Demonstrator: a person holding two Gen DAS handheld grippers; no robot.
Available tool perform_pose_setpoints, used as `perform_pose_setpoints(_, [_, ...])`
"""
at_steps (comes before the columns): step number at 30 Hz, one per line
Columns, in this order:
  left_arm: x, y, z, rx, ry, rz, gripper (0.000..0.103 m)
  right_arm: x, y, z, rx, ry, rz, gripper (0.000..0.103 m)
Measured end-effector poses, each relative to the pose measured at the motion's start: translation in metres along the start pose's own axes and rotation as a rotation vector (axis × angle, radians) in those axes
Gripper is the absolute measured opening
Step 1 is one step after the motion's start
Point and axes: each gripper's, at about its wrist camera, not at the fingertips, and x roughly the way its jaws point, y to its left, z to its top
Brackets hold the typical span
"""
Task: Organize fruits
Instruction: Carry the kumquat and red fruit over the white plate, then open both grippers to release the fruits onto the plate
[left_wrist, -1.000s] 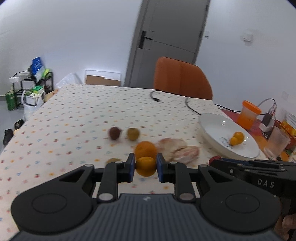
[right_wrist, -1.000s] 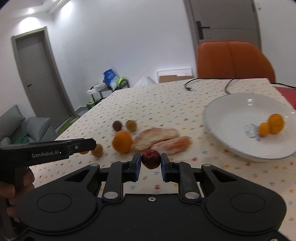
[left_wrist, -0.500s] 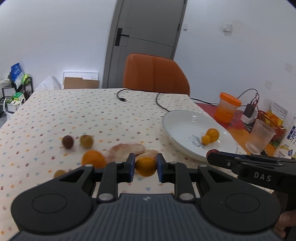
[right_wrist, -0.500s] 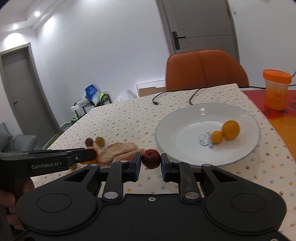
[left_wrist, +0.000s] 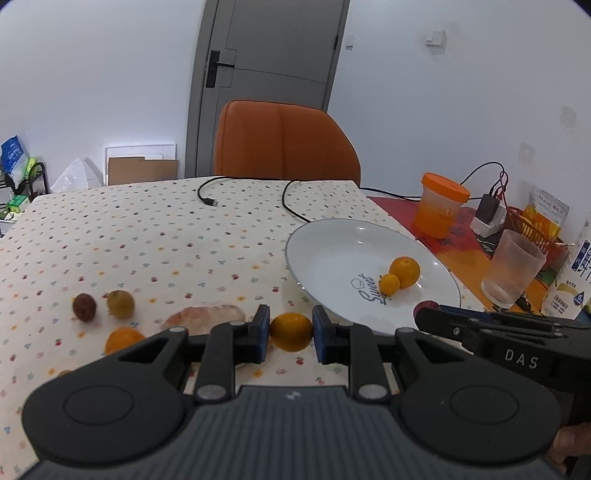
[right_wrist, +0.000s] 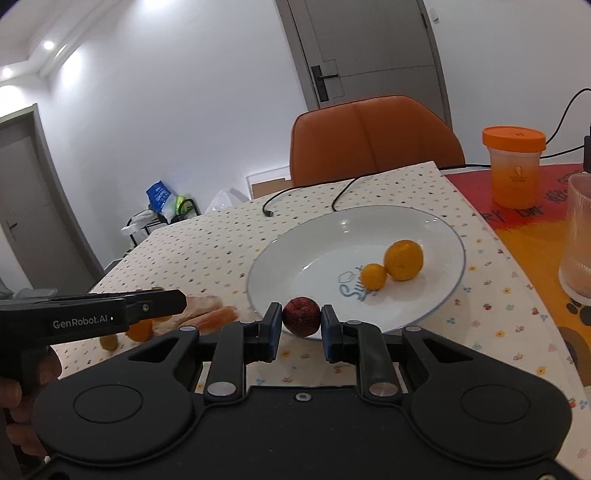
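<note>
- Now, left gripper (left_wrist: 290, 331): fingers pinching a small orange (left_wrist: 290, 331) from both sides, held off the table (left_wrist: 147, 236), just short of the plate (left_wrist: 325, 258) rim.
- Right gripper (right_wrist: 301, 316): fingers clamped on a dark red fruit (right_wrist: 301, 316), at the near rim of the plate (right_wrist: 295, 258); whether it's over the rim or just shy, can't tell.
- What changed: a sec ago both grippers w/ their fruit faced the loose pile; since then both swung toward the plate, which now sits much closer in each view. Means pick-up is done for both, carry nearly done; my guess is drop-off comes next.
- Plate: white, glossy, shallow, round w/ thin dark edge & blue script in the middle. Already holds 2 oranges (left_wrist: 405, 271), one big, one small, touching each other.
- Still on the table, left of the plate: a bigger orange (left_wrist: 122, 339), a dull brown-red round fruit (left_wrist: 84, 307), a yellow-green one (left_wrist: 120, 303) beside it, pale pink peeled segments (left_wrist: 207, 315). So sorting is partway.
- Textures: orange skin smooth, faint sheen; red fruit speckled, w/ a dimple on top. Both round, likely to roll on the slick plate, so release low.
- Table cloth: cream, small coloured dots, matte.
- Farther out: orange-lidded tub (left_wrist: 441, 210), ribbed clear glass (left_wrist: 515, 271), orange chair (left_wrist: 284, 144).
</note>
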Motion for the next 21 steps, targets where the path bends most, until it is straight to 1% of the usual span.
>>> perform_pose_setpoints(2, [0.005,-0.004,0.002,0.009,0.004,-0.003,0.023,0.002,-0.004,0.0,-0.009,-0.009,-0.009,0.021])
perform_pose_setpoints(7, [0.021,-0.012,0.008,0.025,0.019,-0.012,0.023,0.01,-0.018,0.003,0.019,-0.009,-0.012,0.021])
perform_pose_setpoints(9, [0.026,-0.015,0.01,0.023,0.021,-0.018,0.023,0.014,-0.021,0.004,0.026,0.0,-0.01,0.023])
perform_pose_setpoints(10, [0.028,-0.016,0.011,0.024,0.02,-0.022,0.023,0.015,-0.022,0.004,0.03,0.001,-0.009,0.028])
perform_pose_setpoints(16, [0.038,-0.023,0.015,0.039,0.02,-0.043,0.023,0.014,-0.03,0.006,0.043,-0.012,-0.022,0.03])
perform_pose_setpoints(18, [0.042,-0.024,0.018,0.033,0.027,-0.048,0.023,0.012,-0.032,0.007,0.046,-0.02,-0.028,0.032])
perform_pose_setpoints(21, [0.046,-0.03,0.02,0.049,0.026,-0.061,0.023,0.008,-0.035,0.007,0.052,-0.032,-0.034,0.035])
